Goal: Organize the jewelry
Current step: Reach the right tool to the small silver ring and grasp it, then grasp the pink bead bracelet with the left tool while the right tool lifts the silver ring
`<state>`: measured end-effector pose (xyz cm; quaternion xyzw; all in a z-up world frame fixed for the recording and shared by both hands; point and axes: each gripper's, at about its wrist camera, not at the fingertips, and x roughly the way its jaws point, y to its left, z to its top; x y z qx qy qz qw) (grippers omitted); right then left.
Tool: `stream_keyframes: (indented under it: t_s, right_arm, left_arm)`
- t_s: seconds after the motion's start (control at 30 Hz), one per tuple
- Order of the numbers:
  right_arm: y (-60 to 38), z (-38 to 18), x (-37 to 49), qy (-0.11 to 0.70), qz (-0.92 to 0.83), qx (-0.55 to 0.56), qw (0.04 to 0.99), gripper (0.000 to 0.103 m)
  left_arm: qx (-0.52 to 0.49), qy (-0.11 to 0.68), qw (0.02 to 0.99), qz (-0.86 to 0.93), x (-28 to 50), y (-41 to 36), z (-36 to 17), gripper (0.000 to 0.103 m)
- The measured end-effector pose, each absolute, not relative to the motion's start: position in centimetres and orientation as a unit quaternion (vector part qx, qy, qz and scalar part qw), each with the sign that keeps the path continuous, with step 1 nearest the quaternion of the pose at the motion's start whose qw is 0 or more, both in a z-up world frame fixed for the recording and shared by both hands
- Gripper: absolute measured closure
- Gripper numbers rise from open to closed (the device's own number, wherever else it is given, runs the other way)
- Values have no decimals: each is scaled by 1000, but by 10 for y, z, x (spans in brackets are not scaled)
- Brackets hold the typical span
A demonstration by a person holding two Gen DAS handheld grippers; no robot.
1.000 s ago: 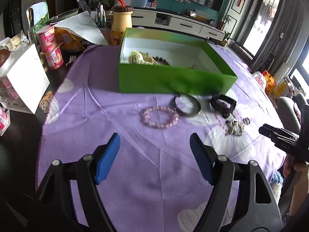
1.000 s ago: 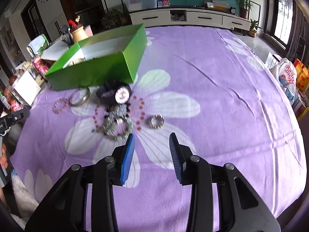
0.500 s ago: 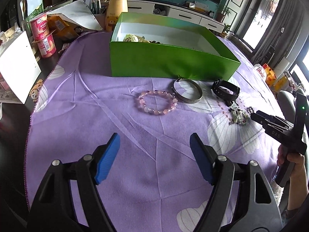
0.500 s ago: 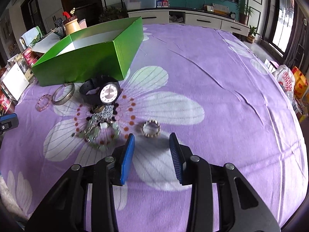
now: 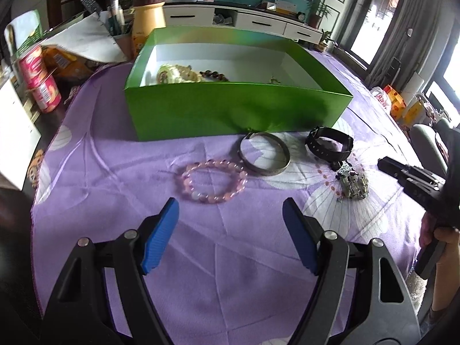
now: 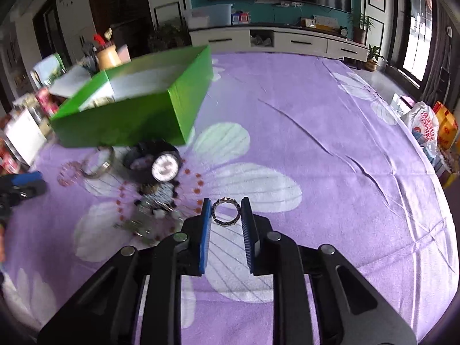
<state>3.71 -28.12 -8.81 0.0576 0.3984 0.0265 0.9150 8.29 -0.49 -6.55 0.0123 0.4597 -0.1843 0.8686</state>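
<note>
- The right gripper [image 6: 224,211] is low over the purple cloth [image 6: 316,143], its blue fingers [image 6: 204,230] parted a little, one on each side of a small ring [image 6: 225,212]
- The ring lies on the cloth between the fingertips; whether the fingers touch it cannot be told, and it is not clamped
- Just left of the ring is a tangle of chain [image 6: 152,215], and beyond that a black watch [image 6: 155,165] with a white face, close to the corner of the green box [image 6: 138,118]
- The left gripper [image 5: 231,210] hangs over the cloth with fingers [image 5: 159,238] spread wide and holding nothing
- Right in front of it lies a pink bead bracelet [image 5: 214,181], with a metal bangle [image 5: 264,153] touching its right side; both sit just before the box's near wall
- The watch strap and the chain lie further right on a white flower print
- Inside the box are a pale bracelet [image 5: 176,73] and dark beads [image 5: 214,74] at the left end
- Red cans [image 5: 40,80] and a yellow bottle [image 5: 148,20] stand on the surface left of and behind the box
</note>
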Motion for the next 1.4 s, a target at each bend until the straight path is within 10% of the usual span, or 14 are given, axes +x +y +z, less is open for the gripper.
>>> stream_keyframes:
  t_s: [0.67,1.4]
  right_arm:
    - [-268,-74,32,380,76,88,918,82]
    - [-253,-51,20,359,107,98,922,82]
  left_arm:
    - [121,479,840,-222,113,-45,-91,91]
    - [-163,442,841,-267,98,31,-28,96]
